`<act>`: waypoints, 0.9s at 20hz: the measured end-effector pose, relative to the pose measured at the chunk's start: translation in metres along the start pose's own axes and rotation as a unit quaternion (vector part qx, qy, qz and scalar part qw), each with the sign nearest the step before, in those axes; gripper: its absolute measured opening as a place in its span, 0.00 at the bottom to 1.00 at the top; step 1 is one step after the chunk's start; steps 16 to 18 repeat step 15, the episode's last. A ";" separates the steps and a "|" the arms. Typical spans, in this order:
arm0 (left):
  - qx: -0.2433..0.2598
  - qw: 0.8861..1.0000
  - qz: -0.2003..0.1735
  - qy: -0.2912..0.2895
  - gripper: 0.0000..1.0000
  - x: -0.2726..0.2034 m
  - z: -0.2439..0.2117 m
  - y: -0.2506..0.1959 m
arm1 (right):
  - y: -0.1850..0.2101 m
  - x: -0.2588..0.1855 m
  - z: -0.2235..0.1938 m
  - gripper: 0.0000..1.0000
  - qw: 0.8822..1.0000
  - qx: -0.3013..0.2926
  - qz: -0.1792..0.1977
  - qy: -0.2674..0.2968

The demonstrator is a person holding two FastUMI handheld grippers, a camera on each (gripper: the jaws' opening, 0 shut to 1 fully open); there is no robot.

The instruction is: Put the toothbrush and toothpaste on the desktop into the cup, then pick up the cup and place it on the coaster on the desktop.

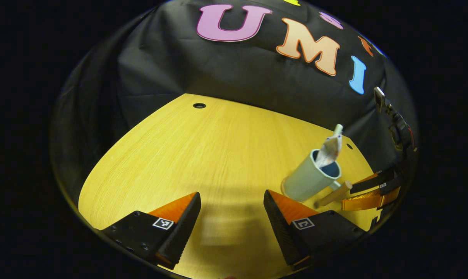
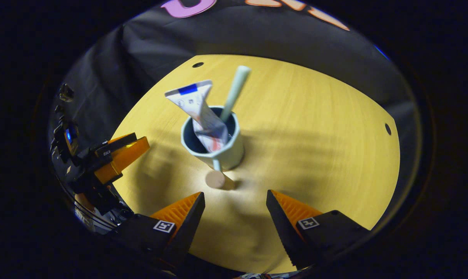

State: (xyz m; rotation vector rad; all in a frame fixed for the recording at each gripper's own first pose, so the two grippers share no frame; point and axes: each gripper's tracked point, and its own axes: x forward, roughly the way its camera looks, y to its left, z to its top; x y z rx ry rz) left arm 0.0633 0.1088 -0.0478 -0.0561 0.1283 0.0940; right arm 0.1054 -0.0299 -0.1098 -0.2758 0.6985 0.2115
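- The bench had a yellow wooden top with a fine straight grain, and its far edge was curved.
- A small round dark hole sat in the top near the far edge; a second hole sat near the right edge.
- A black cloth wall hung behind the bench, with soft folds in it.

The left gripper has two wedge-shaped fingers with ribbed inner faces and sawtooth edges. Each carries a small square black-and-white marker, at about 7 and 5 o'clock in the left gripper view, with small screw holes beside them. The right gripper is built alike, with matching markers.
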 end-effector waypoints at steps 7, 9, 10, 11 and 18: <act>0.010 1.000 -0.019 0.017 0.94 -0.028 -0.022 -0.076 | -0.089 -0.059 -0.055 0.99 0.994 0.093 -0.039 -0.049; 0.011 1.000 -0.021 0.021 0.94 -0.036 -0.027 -0.096 | -0.107 -0.069 -0.069 0.99 0.990 0.123 -0.043 -0.061; 0.011 0.999 -0.020 0.022 0.94 -0.039 -0.029 -0.105 | -0.115 -0.074 -0.076 0.99 0.988 0.133 -0.045 -0.067; 0.012 0.999 -0.022 0.020 0.94 -0.042 -0.029 -0.115 | -0.123 -0.078 -0.080 0.98 0.986 0.141 -0.048 -0.073; 0.018 0.999 -0.026 0.012 0.94 -0.052 -0.028 -0.143 | -0.141 -0.091 -0.091 0.99 0.984 0.147 -0.048 -0.094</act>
